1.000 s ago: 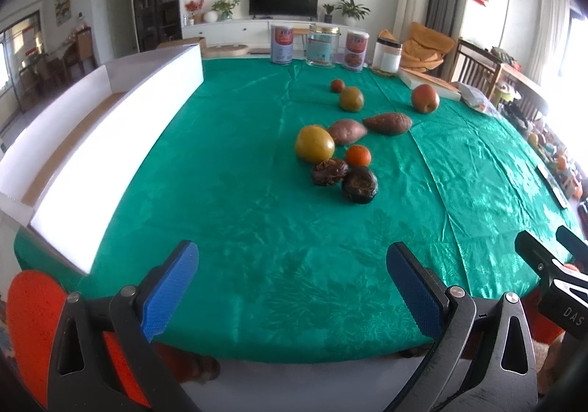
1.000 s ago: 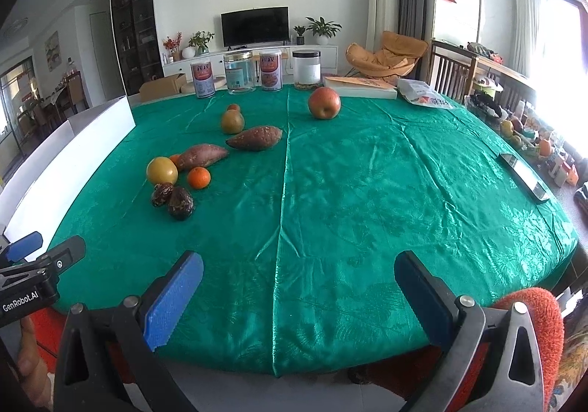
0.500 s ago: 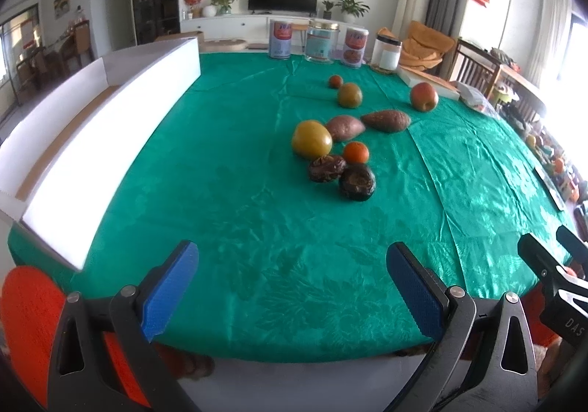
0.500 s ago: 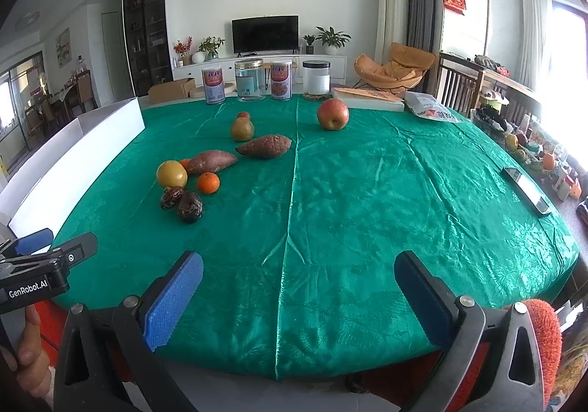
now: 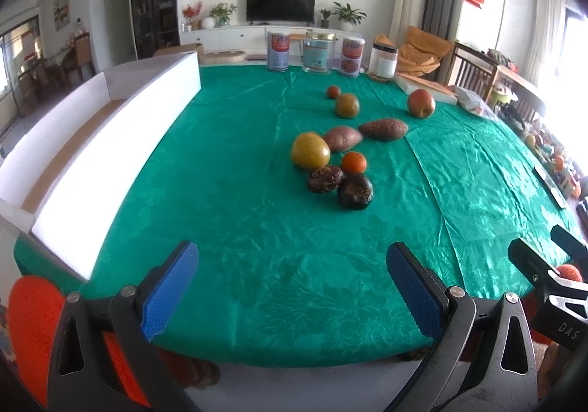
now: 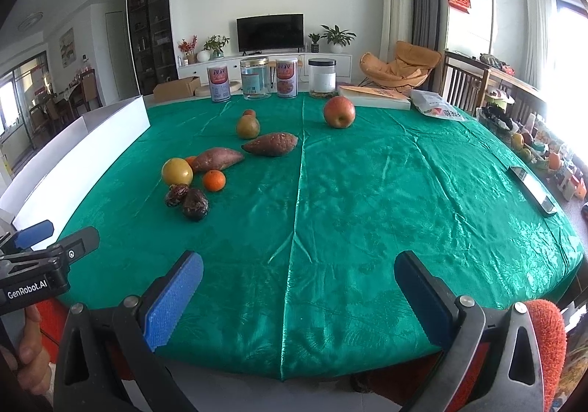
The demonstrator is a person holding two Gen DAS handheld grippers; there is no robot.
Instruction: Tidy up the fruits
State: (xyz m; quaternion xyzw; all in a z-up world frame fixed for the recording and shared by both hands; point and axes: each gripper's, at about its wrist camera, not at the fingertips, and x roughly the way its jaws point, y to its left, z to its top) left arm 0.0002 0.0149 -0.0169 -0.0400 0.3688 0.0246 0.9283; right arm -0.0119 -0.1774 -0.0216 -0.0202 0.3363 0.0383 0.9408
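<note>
**Green bench, fruits not yet sorted**

Green shiny cloth covers the bench [image 6: 367, 191], and behind it we see a living room with a television and some jars at the far edge. We hold the left tongs [image 5: 290, 287] and the right tongs [image 6: 297, 298] low at the near edge of the bench. Both are spread wide and carry nothing.

All the fruits lie loose on the cloth. Near the middle there is a group: a yellow fruit [image 5: 309, 151], a small orange [image 5: 353, 162] just beside it, and two dark wrinkled fruits [image 5: 340, 186] that touch each other. Behind them lie two sweet potatoes [image 5: 364, 132]. Farther away we see a green-brown pear [image 5: 347, 105] with a small red fruit [image 5: 333, 91] behind it, and a red apple [image 6: 339, 112] alone to the right.

A long white box [image 5: 99, 140] stands on the left side of the bench. As far as we can see inside it, no fruit is there.

We judge that the task is at its very beginning: nothing is picked and every fruit is left to move, probably into the box.
</note>
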